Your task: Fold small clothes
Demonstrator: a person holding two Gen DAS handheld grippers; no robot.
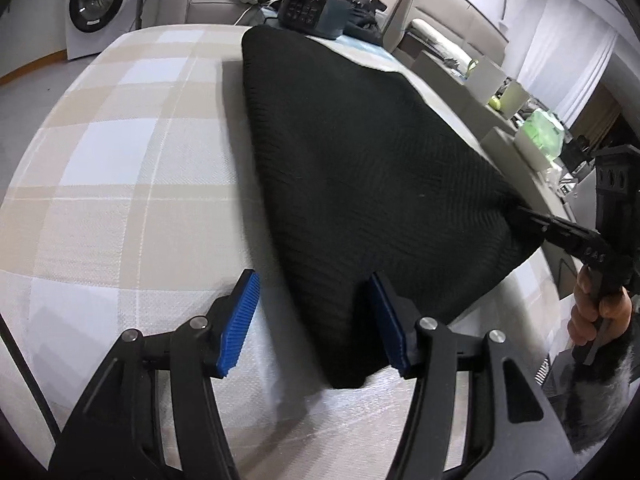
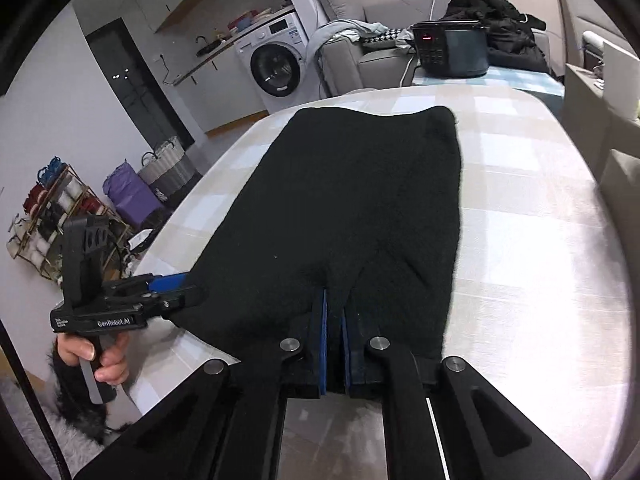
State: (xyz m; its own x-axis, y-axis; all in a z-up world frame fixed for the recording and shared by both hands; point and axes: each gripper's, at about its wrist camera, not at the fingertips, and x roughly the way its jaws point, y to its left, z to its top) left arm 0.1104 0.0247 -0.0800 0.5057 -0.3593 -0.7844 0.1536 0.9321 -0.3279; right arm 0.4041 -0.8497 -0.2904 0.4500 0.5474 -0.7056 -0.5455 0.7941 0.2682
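Observation:
A black knitted garment [image 1: 360, 152] lies flat on the checked table cover [image 1: 120, 152], stretching away from both grippers. My left gripper [image 1: 312, 276] is open, with the garment's near corner lying loosely between its blue pads [image 1: 240, 320]. At the garment's right corner my right gripper [image 1: 524, 214] is shut on the cloth, with a hand [image 1: 596, 312] on its handle. In the right wrist view the right gripper [image 2: 335, 300] has its pads nearly together with the garment [image 2: 352, 200] pinched between them. The left gripper [image 2: 186, 284] sits at the cloth's left corner.
A dark electric cooker [image 1: 316, 8] stands past the table's far edge, with black clothes piled behind it. A washing machine [image 2: 276, 64] and a grey sofa [image 2: 360, 56] are behind. Boxes and clutter [image 1: 516, 92] line the right side. Baskets and a rack [image 2: 60, 208] stand on the floor at left.

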